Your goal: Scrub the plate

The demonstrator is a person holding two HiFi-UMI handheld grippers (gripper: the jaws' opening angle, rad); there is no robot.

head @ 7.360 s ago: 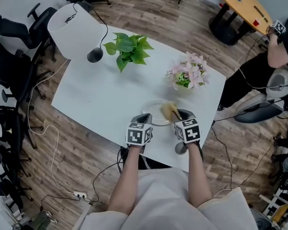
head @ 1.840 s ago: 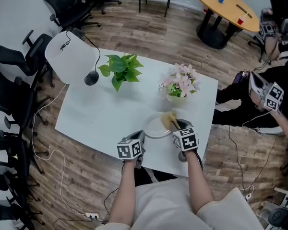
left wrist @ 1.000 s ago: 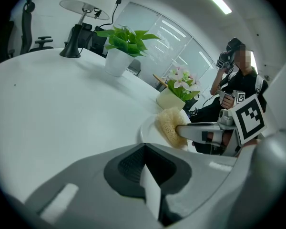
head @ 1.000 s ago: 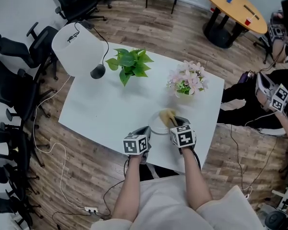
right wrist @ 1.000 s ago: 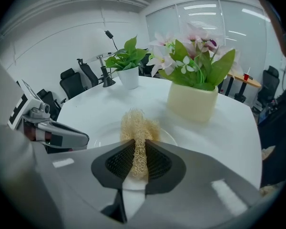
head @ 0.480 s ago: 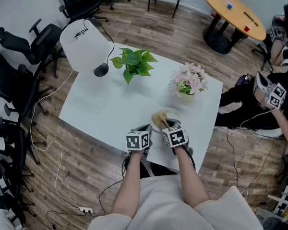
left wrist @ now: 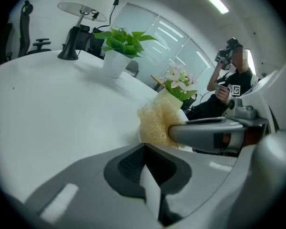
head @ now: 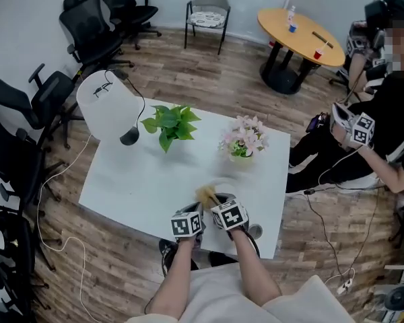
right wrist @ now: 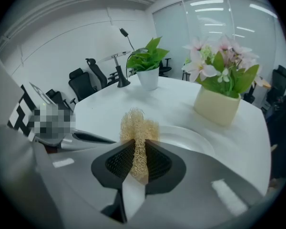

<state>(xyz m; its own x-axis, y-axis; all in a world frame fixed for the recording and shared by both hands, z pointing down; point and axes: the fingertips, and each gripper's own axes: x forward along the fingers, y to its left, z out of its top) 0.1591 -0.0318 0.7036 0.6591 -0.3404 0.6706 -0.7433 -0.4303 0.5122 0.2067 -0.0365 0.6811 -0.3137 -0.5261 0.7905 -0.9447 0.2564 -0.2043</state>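
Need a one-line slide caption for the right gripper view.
Right gripper shut on a tan mesh scrubber at the white plate, flower pot beyond.

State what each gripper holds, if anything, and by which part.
The right gripper pinches the tan fibrous scrubbing pad by its near end; the rest juts over the white round plate. The left gripper is shut on nothing.
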